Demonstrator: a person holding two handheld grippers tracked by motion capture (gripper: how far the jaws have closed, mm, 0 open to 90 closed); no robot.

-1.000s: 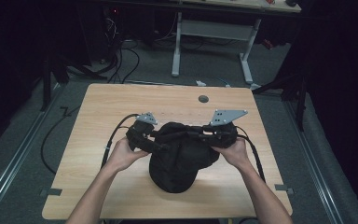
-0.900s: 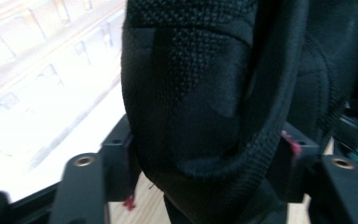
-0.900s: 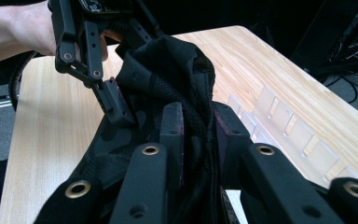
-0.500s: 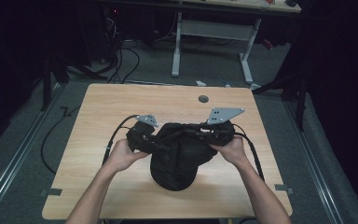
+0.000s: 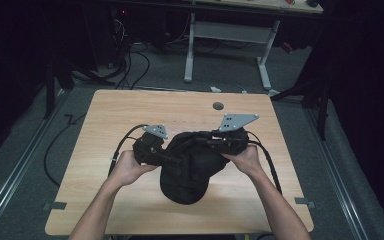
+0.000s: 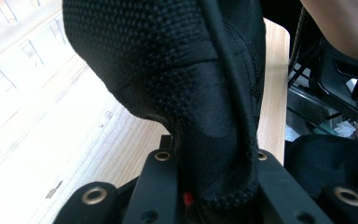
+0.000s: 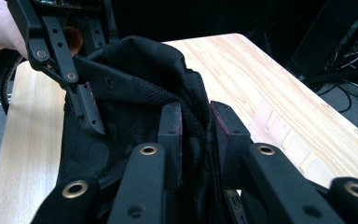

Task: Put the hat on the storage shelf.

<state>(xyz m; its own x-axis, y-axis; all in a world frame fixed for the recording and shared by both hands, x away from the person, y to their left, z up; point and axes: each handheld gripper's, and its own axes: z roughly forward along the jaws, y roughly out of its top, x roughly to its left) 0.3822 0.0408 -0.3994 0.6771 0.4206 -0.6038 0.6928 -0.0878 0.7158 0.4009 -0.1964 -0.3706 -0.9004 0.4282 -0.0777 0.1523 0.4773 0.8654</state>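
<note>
Overhead, the high view has a black mesh bag (image 5: 186, 167) lying mid-table on the wooden table (image 5: 130, 107), its bulk towards the person's edge, with the left gripper (image 5: 166, 156) at its left upper rim and the right gripper (image 5: 211, 141) at its right upper rim, each held by a hand. From the left gripper view, the bag (image 6: 177, 70) rises up the frame above the table top (image 6: 51, 135), and a fold of its fabric is pinched between the two black jaws (a thin cord runs down the cloth). From the right gripper view, the jaws stand narrow with the bag's rim (image 7: 193, 135) clamped between them, while the left gripper (image 7: 81, 100) bites the opposite rim farther off.
</note>
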